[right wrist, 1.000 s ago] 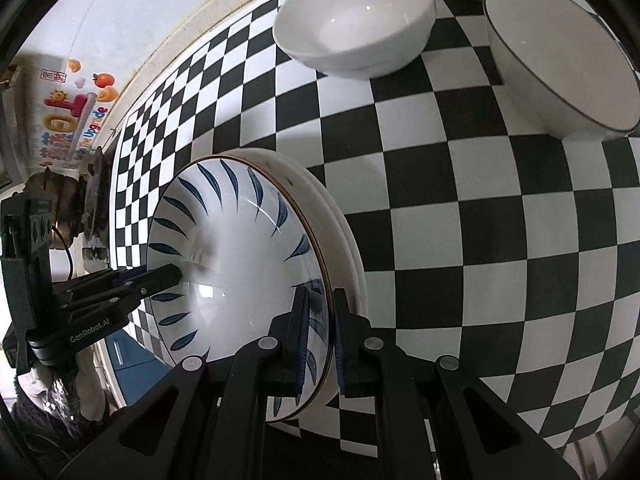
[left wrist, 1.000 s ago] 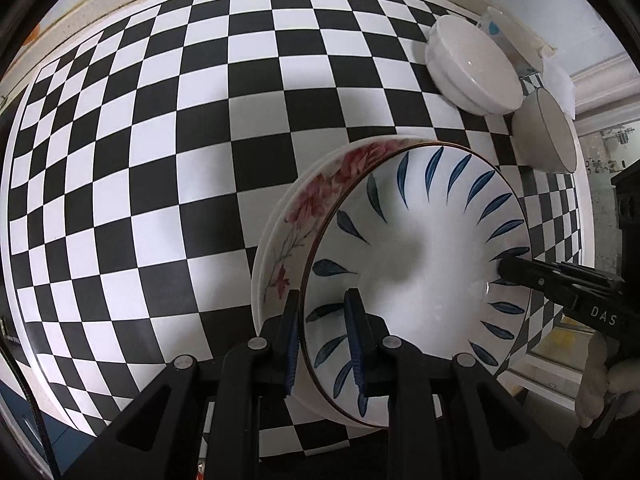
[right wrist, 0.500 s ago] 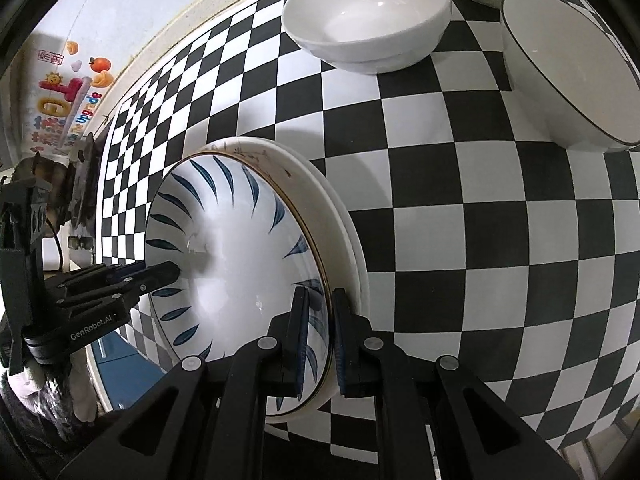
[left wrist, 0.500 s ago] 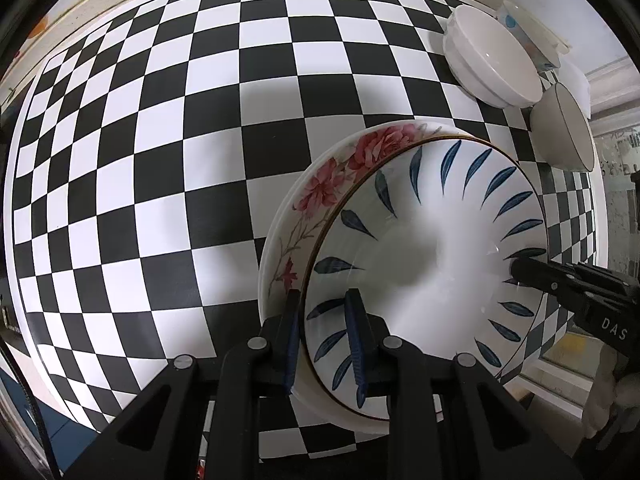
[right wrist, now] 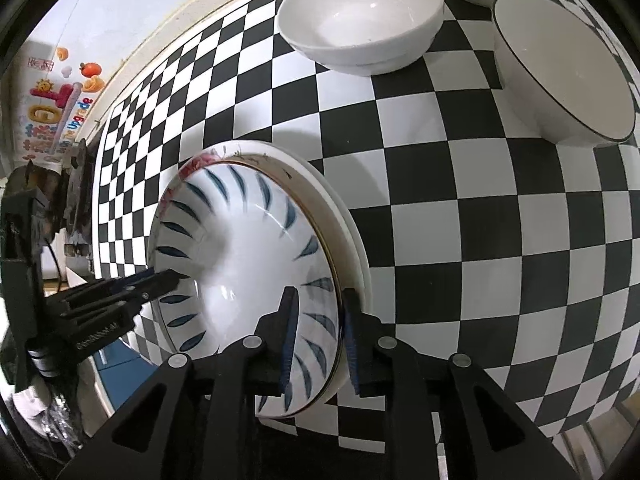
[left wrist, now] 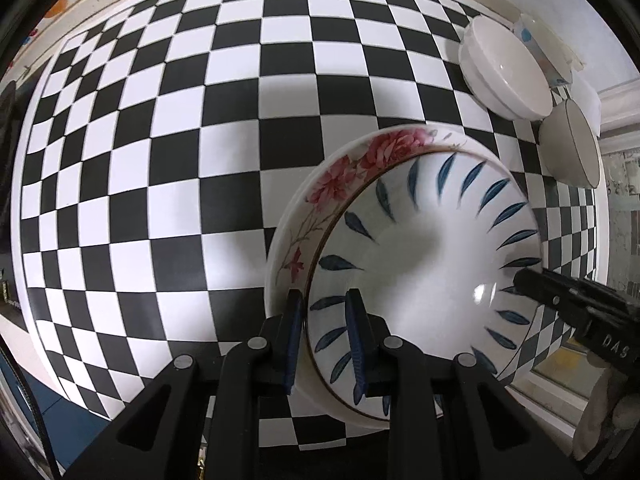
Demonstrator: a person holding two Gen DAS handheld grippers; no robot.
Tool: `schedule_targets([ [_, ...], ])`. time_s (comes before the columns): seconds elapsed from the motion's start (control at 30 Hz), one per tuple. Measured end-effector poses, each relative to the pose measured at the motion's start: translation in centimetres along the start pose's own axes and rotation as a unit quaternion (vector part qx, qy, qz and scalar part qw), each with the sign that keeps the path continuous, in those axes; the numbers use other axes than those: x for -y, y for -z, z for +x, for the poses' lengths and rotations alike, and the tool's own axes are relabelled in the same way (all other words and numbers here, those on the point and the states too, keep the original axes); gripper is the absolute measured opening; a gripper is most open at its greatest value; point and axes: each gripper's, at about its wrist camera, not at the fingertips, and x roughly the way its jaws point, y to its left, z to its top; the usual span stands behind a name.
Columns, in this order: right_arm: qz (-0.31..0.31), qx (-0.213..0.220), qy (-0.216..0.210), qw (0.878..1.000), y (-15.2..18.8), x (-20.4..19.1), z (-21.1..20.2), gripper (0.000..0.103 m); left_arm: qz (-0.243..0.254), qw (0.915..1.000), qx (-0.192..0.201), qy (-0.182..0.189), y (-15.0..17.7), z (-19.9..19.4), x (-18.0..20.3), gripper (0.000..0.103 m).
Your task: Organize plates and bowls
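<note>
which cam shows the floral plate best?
Left wrist. The floral plate shows its pink flowers along a broad crescent beside the blue-leaf plate. The right wrist view shows only a thin rim sliver behind that plate.

White letters "DAS" stand on the right gripper; the wall sticker reads roughly "Upgrade".

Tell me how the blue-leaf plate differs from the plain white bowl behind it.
The blue-leaf plate carries painted blue leaves and a thin brown rim; the white bowl is unpatterned. The plate is shallow and wide, the bowl deeper. The plate sits stacked in a floral plate; the bowl stands alone on the checkered cloth. Both are glossy white inside.
</note>
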Motion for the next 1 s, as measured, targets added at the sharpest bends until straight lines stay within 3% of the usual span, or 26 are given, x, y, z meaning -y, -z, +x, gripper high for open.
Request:
schedule_targets([
  [0.17,-0.009,0.019,0.034,0.999,0.8,-1.0,-1.2,0.031,-0.01,0.9995,0.023,-0.019,0.5,-2.1,0.1,0.02],
  [0.23,-0.014,0.033,0.059,0.998,1.1,-1.6,-2.3,0.041,-0.011,0.9991,0.033,-0.024,0.9,-3.2,0.5,0.02],
  [0.4,-0.031,0.057,0.088,0.994,2.9,-3.9,-6.0,0.047,-0.001,0.9976,0.066,-0.023,2.3,-7.2,2.0,0.02],
  [0.57,-0.038,0.085,0.098,0.991,5.1,-5.9,-10.4,0.055,0.008,0.995,0.097,-0.021,4.1,-11.6,3.4,0.02],
  [1.0,-0.066,0.146,0.098,0.982,9.3,-10.5,-20.6,0.062,0.018,0.9915,0.129,0.001,8.2,-18.9,5.1,0.021],
])
